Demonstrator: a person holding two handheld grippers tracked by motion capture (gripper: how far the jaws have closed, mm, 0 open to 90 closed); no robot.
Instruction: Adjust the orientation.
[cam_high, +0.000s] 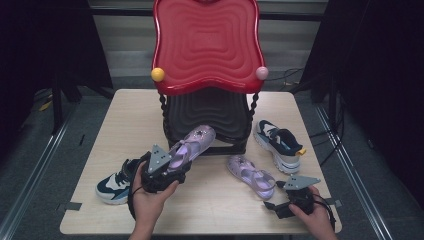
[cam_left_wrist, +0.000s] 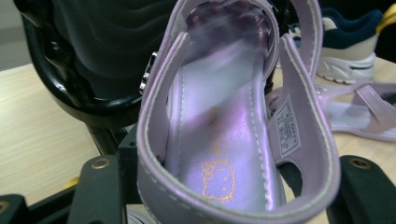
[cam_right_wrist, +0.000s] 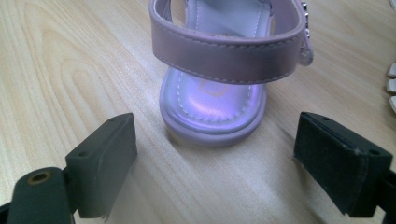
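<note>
From the high view we see the left gripper (cam_high: 167, 170) lifted off the table (cam_high: 100, 145), its jaws clamped on the heel end of a lilac sandal (cam_high: 192, 145) whose toe points up toward the black lower shelf (cam_high: 207, 112) of a small stand with a red wavy top tray (cam_high: 207, 45). The left gripper view gives us what the high view cannot: the sandal's shiny purple insole (cam_left_wrist: 224, 135) with a small gold cartoon print near the heel, white stitching along the edges, a sewn label on the inner side of the strap (cam_left_wrist: 285, 128), and a metal buckle on the outer side. The black jaws press against both sides of the heel strap.

The right gripper (cam_high: 287, 197) rests low near the table's front right edge. In the right gripper view we see its jaws spread wide apart, holding nothing, with the second lilac sandal (cam_right_wrist: 224, 70) lying flat on the wood just ahead of them, heel toward the camera and its back strap arched over the insole. The high view adds the surroundings: a navy and white sneaker (cam_high: 117, 185) just left of the left gripper and its partner (cam_high: 280, 142) to the right of the stand, near the second sandal
</note>
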